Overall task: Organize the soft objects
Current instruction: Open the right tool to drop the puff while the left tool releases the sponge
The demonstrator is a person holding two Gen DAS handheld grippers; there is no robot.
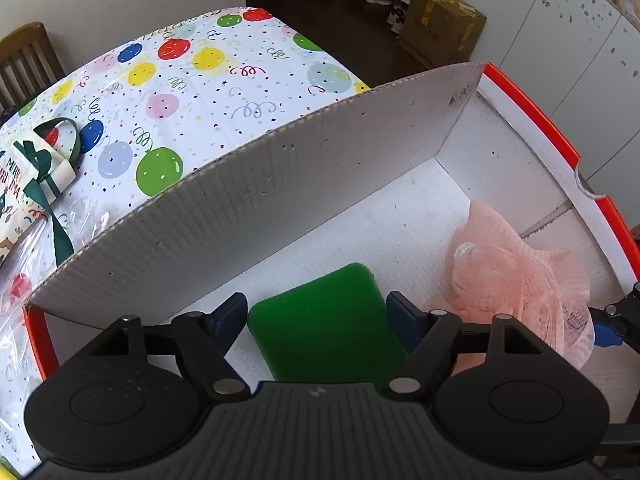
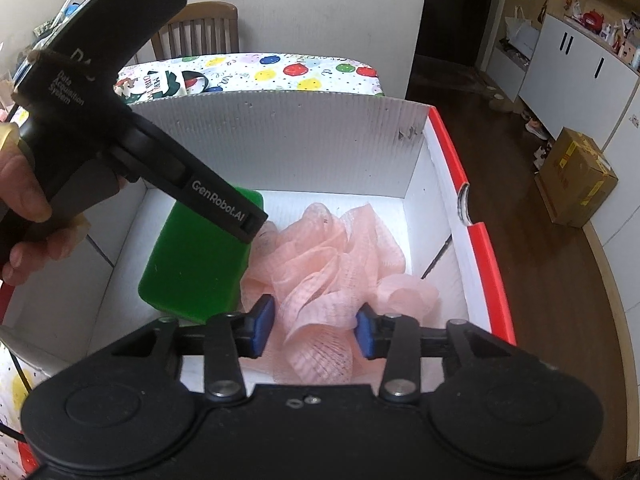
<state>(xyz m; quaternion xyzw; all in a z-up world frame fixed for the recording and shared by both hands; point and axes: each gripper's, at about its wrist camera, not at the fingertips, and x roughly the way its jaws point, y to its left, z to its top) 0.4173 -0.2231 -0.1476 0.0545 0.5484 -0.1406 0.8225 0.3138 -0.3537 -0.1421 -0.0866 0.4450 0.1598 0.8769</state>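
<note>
1. Nearest in the left wrist view, the left gripper (image 1: 316,312) has its blue pads on either side of the green sponge (image 1: 324,320). The pads sit against the sponge's edges, so it looks clamped, low inside the box (image 1: 256,184).
2. Nearest in the right wrist view, the right gripper (image 2: 314,330) straddles the pink mesh pouf (image 2: 332,272). Its pads (image 2: 262,326) press the netting from both sides, closed on it.
3. Only the right wrist view shows the left gripper from outside: its black body reaches down from the upper left, held by the person's hand (image 2: 28,200), its tip over the sponge (image 2: 196,264).
4. Sponge and pouf lie touching on the white box floor. The right wrist view shows the pouf whole; the left wrist view shows only part of it (image 1: 516,276) at the right.
5. Beyond the box wall is the balloon-print tablecloth (image 1: 200,92); the left wrist view shows a Christmas tote bag (image 1: 24,184) lying on it.
6. Farthest, a brown cardboard carton (image 2: 576,176) stands on the dark floor.
</note>
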